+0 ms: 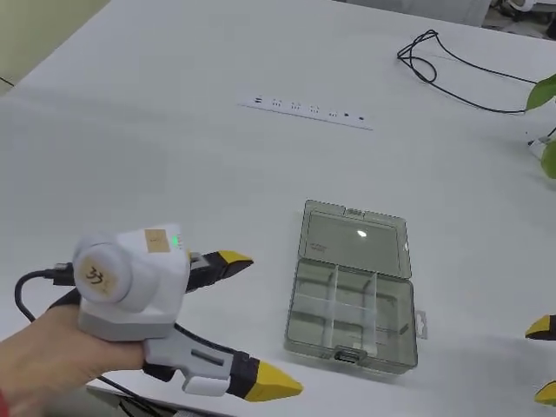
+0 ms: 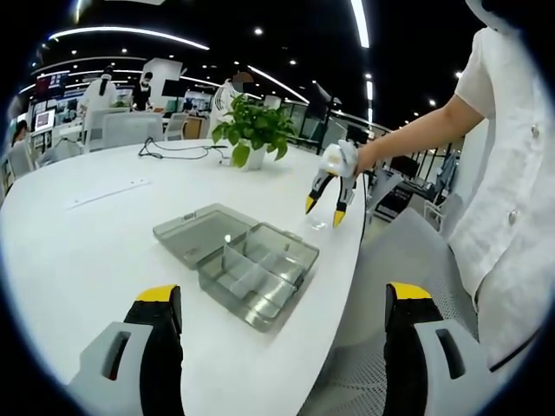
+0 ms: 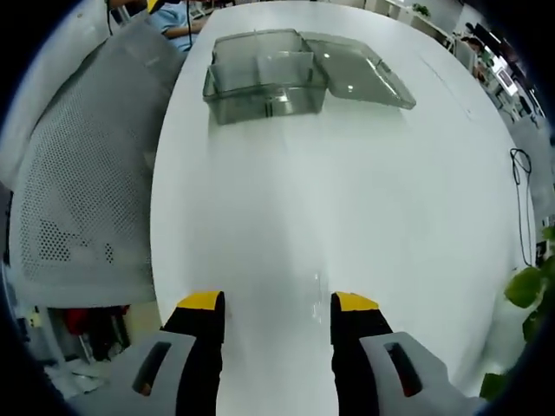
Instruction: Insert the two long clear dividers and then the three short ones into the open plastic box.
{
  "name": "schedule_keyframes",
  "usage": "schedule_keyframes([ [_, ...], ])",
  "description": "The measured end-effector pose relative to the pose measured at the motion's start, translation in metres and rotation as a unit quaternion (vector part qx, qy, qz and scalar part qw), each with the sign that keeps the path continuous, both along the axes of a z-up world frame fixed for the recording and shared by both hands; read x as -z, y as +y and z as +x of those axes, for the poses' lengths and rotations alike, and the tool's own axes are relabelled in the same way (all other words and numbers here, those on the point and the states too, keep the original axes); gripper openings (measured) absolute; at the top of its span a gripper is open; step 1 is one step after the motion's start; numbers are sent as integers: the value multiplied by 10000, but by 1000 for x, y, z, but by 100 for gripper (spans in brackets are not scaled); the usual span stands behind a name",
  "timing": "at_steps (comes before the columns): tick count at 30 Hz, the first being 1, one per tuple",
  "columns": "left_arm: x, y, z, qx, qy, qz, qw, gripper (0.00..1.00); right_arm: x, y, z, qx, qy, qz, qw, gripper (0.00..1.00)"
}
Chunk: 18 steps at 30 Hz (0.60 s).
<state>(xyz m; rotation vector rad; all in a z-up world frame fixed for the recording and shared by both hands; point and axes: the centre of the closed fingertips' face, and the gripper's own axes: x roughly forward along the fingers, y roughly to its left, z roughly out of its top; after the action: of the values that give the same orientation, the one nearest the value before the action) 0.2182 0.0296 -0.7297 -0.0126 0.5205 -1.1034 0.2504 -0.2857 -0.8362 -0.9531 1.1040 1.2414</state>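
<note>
Item: one smoky-grey translucent plastic box (image 1: 352, 291) on the white surface (image 1: 174, 156). It is open, with its lid laid flat behind the base.

Contents: clear dividers (image 1: 334, 300) stand upright inside the base and split it into compartments. Two run from the hinge side toward the latch side, with shorter cross pieces between them. The number of cross pieces cannot be told.

Left of the box: the left hand-held gripper (image 1: 256, 321), white and grey with yellow-tipped jaws, held in a person's hand (image 1: 48, 360). Its jaws are spread wide and hold nothing. It sits near the box but apart from it, with the tips pointing toward it.

Right of the box: the right hand-held gripper (image 1: 546, 360), at the near corner of the surface and well apart from the box. Its yellow tips are parted with nothing between them.

Beyond the box:
- one white power strip (image 1: 306, 111), flat on the surface
- one black cable (image 1: 426, 74), looped, further right
- one green leafy plant (image 2: 251, 130), at the far right

Count: one box, two hand-held grippers, one strip, one cable, one plant.
</note>
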Motion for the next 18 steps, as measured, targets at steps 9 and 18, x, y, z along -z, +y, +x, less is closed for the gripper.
schedule_keyframes([
  [9, 1, -2, 1, -19, 26, -7, 10000, 100, 10, -7, 2, -367, -105, -296, 9988, 44],
  [18, 3, -2, 1, -6, 44, -17, 10000, 99, 10, -8, 4, -412, -172, -324, 9985, 39],
])
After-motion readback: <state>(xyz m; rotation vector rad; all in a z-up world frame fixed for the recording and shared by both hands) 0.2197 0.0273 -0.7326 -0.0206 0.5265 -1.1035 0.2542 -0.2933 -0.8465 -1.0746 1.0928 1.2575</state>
